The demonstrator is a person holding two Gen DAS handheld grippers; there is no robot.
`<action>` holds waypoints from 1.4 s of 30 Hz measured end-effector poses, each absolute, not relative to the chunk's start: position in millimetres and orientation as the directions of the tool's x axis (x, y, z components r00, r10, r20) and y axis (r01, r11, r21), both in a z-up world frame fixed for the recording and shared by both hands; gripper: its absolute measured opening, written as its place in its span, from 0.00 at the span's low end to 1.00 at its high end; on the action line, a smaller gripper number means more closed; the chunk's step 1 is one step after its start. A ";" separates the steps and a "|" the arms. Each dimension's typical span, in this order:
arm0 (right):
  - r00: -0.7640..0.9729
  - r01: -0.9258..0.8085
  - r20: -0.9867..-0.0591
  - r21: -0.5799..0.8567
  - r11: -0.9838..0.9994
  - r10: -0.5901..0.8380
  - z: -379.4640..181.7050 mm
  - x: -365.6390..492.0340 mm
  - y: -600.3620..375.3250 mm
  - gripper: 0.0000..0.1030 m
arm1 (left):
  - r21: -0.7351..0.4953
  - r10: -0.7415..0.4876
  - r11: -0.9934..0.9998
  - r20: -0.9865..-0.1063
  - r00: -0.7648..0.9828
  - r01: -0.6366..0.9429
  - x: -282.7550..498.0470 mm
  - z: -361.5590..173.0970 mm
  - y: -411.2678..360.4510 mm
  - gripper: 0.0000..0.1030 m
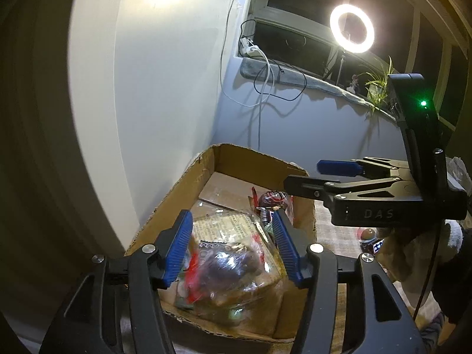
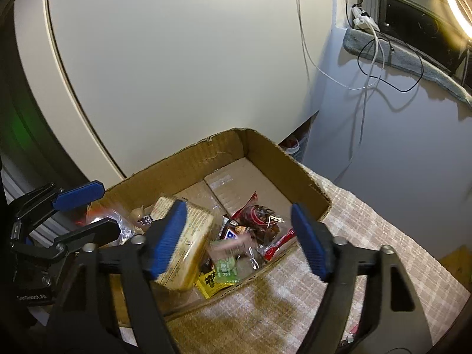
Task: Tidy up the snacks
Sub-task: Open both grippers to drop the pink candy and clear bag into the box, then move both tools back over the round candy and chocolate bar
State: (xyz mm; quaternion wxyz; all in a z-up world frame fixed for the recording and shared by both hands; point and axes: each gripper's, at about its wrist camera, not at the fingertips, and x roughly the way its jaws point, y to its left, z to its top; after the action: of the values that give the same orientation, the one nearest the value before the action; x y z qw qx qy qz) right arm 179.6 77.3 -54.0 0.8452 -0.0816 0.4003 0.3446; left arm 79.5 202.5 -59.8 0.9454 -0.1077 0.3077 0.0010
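1. The cardboard box (image 2: 265, 153) is the landmark: an open, low-walled carton on a pale checked cloth (image 2: 368, 236), its far wall close to a white cabinet panel (image 2: 177, 59).
2. Behind the box and to its right, a lit ring light (image 1: 352, 28) stands on the window sill, with a small green plant (image 1: 379, 85) beside it and cables hanging down the wall.
3. The right claw (image 2: 239, 239) hangs over the box's near wall with its blue pads wide apart – nothing is pressed between them.
4. The left claw (image 1: 233, 249) hangs over the near left part of the box, pads parted and not pressing on the blurred clear snack bag (image 1: 236, 268) seen between them; whether that bag rests on the pile or is in the air I cannot tell.
5. Inside the box, at its near end, lies a yellow-brown wrapped cake pack (image 2: 191, 236), partly behind the right claw's left pad.
6. To the right of that pack, still inside the box, lies a dark red snack packet (image 2: 259, 215).
7. Against the box's near wall sit a small green packet (image 2: 225, 270) and a yellow packet (image 2: 209, 283) – the green one overlapping the yellow.
8. The far half of the box floor is bare cardboard.
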 end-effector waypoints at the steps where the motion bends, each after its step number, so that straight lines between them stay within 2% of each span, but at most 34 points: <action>1: 0.446 -0.645 -0.732 0.137 0.752 0.515 -53.5 180.1 76.6 0.81 | -0.200 -0.061 0.977 -0.583 0.810 -0.070 79.7 -60.0 202.3 0.59; 3: 0.454 -0.636 -0.731 0.135 0.760 0.509 -52.9 181.5 75.1 0.85 | -0.192 -0.051 0.978 -0.583 0.811 -0.076 79.4 -60.3 202.0 0.67; 5: 0.459 -0.629 -0.730 0.136 0.765 0.507 -52.3 182.7 73.0 0.89 | -0.182 -0.041 0.980 -0.585 0.810 -0.082 79.2 -60.7 202.3 0.69; 8: 0.463 -0.623 -0.732 0.132 0.771 0.500 -52.0 183.5 71.3 0.91 | -0.163 -0.018 0.982 -0.596 0.803 -0.100 79.1 -62.3 201.7 0.79; 28: 0.500 -0.582 -0.731 0.114 0.805 0.465 -40.6 167.1 23.5 0.93 | -0.139 -0.032 0.988 -0.580 0.814 -0.060 71.5 -48.1 171.2 0.79; 42: 0.536 -0.462 -0.752 0.118 0.879 0.383 -44.5 149.8 -82.8 0.93 | -0.156 -0.144 0.986 -0.581 0.801 0.064 78.5 -50.7 115.7 0.79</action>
State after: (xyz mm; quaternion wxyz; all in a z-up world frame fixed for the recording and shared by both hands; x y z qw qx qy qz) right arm 149.8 -82.8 -44.5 0.8750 -0.0474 0.4168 0.2416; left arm 78.5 115.7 -50.7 0.9467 -0.0645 0.3108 -0.0550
